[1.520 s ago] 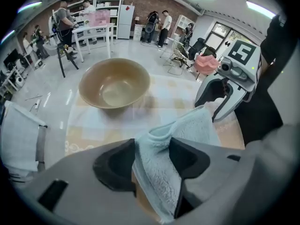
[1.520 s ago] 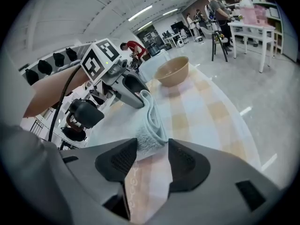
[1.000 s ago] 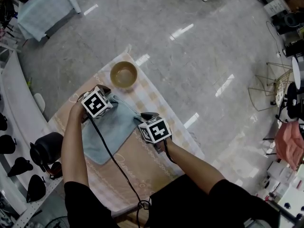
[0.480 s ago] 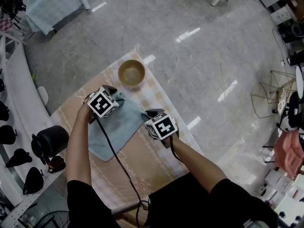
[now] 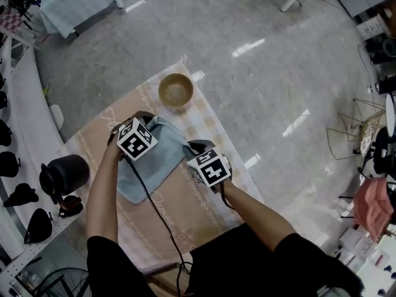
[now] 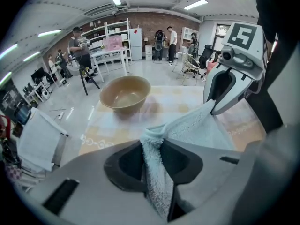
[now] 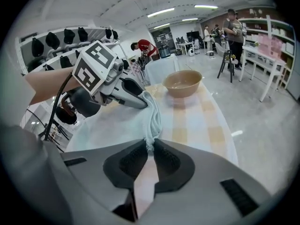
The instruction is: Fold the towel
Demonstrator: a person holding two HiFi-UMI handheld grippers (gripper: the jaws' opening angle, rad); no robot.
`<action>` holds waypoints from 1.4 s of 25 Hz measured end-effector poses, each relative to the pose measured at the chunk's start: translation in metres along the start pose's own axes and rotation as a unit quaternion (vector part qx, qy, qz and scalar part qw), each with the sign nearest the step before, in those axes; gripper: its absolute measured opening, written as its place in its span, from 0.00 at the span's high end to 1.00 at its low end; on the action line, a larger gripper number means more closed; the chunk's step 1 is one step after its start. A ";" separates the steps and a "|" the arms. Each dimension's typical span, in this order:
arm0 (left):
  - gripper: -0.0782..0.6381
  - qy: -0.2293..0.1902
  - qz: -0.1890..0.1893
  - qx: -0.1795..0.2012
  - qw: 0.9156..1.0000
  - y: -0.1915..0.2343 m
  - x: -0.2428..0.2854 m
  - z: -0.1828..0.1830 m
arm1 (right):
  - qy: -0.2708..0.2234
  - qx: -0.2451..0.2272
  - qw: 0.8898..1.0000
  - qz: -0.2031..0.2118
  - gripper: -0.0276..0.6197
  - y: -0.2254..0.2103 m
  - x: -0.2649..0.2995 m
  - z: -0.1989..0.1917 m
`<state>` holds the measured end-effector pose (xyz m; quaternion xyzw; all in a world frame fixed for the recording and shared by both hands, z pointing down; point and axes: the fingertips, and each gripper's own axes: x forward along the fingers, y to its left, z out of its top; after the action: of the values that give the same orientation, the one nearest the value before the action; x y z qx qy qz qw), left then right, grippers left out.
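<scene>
Towel (image 5: 156,161) pinched at both ends.
The left gripper (image 6: 157,146) and right gripper (image 7: 150,150) have just been closing; each clamps a bunched corner, cloth stretched between them, bowl (image 5: 176,90) just beyond.

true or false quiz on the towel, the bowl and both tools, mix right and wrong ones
1. The left tool grips the light blue terry towel. True; its jaws have just been closing and now pinch a bunched edge.
2. The right tool is empty. False: its jaws have just been closing and clamp the towel's edge.
3. The tan round bowl holds the towel. False: the bowl is empty and stands apart, beyond the towel.
4. The towel lies on a beige checked tablecloth. True.
</scene>
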<state>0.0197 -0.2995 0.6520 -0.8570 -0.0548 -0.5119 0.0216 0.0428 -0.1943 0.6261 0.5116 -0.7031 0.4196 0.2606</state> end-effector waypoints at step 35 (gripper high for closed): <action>0.76 -0.047 0.157 -0.043 0.986 -0.047 -0.161 -0.095 | -0.034 -0.156 0.980 0.119 0.90 0.189 -0.028 0.011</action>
<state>-0.1442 -0.2733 0.5548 -0.8783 0.1016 -0.4631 0.0620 -0.1247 -0.1668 0.5370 0.3916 -0.8239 0.3154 0.2613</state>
